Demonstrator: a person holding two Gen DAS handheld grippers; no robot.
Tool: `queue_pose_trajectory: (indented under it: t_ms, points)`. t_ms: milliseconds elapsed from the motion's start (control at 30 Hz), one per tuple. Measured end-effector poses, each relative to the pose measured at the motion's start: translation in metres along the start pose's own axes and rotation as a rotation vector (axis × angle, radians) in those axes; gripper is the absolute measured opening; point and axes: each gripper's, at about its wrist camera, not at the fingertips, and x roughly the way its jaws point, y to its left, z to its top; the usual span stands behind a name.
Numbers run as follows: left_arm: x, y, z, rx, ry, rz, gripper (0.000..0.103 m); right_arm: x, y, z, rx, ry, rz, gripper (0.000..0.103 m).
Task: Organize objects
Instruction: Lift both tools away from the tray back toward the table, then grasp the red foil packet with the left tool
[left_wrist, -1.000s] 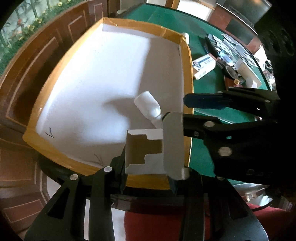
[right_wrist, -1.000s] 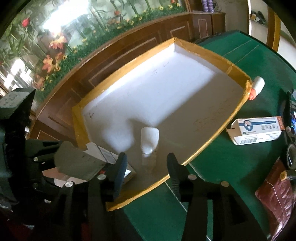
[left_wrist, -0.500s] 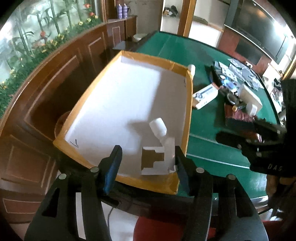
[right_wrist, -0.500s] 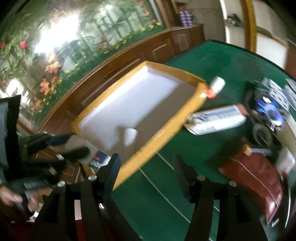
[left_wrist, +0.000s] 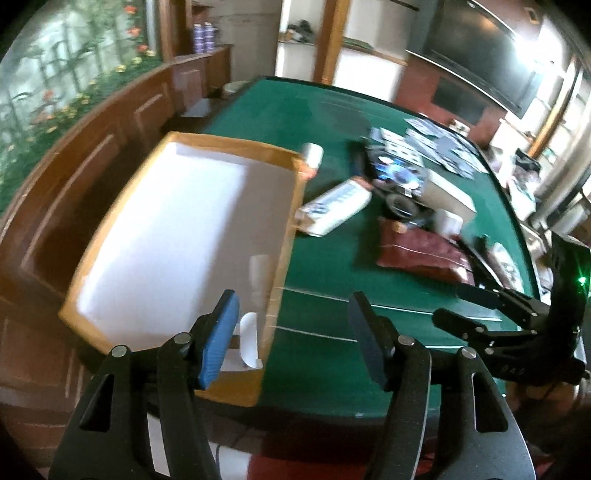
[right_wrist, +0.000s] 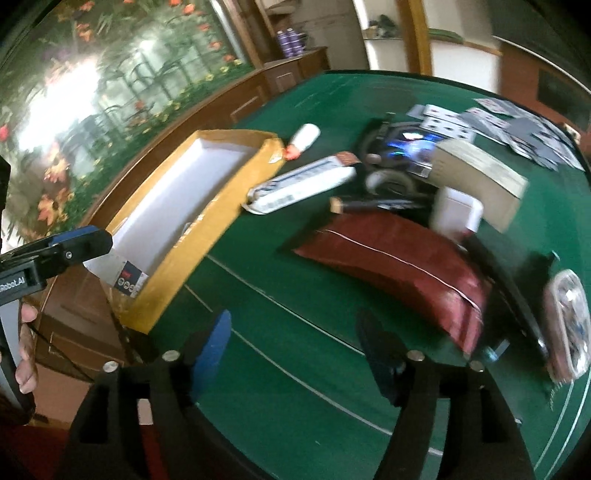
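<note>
Left gripper (left_wrist: 291, 325) empty, jaws opening, above the near right corner of the yellow-rimmed white tray (left_wrist: 286, 236) on the green table (left_wrist: 332, 110); small opened white carton (left_wrist: 247, 343) and blurred white bottle (left_wrist: 260, 273) lie inside by that corner; right gripper (left_wrist: 465, 306) at right edge.

Daylight from the left, glare on the tray (left_wrist: 110, 229) floor, motion blur, fisheye-bent dark edges.
</note>
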Motion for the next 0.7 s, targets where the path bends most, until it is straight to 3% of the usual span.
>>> queue_pose_trajectory:
  t_ms: [67, 100, 167, 300, 467, 600, 700]
  points:
    - [0.008, -0.019, 0.002, 0.036, 0.023, -0.041, 0.064, -0.007, -0.009, -0.007, 0.024, -0.007, -0.017, 0.078]
    - [0.012, -0.027, 0.002, 0.055, 0.036, -0.061, 0.071, -0.011, -0.016, -0.010, 0.039, -0.013, -0.025, 0.078]
    - [0.025, -0.048, 0.003, 0.098, 0.071, -0.113, 0.075, -0.018, -0.025, -0.015, 0.064, -0.020, -0.040, 0.079]
    - [0.056, -0.090, 0.008, 0.211, 0.138, -0.156, 0.075, -0.034, -0.045, -0.027, 0.113, -0.033, -0.083, 0.080]
    - [0.090, -0.144, 0.026, 0.438, 0.183, -0.209, 0.074, -0.055, -0.071, -0.043, 0.177, -0.047, -0.122, 0.080]
    - [0.108, -0.181, 0.045, 0.605, 0.229, -0.321, 0.074, -0.071, -0.089, -0.057, 0.248, -0.060, -0.146, 0.080]
    - [0.122, -0.205, 0.058, 0.706, 0.236, -0.340, 0.074, -0.081, -0.096, -0.067, 0.284, -0.070, -0.173, 0.080]
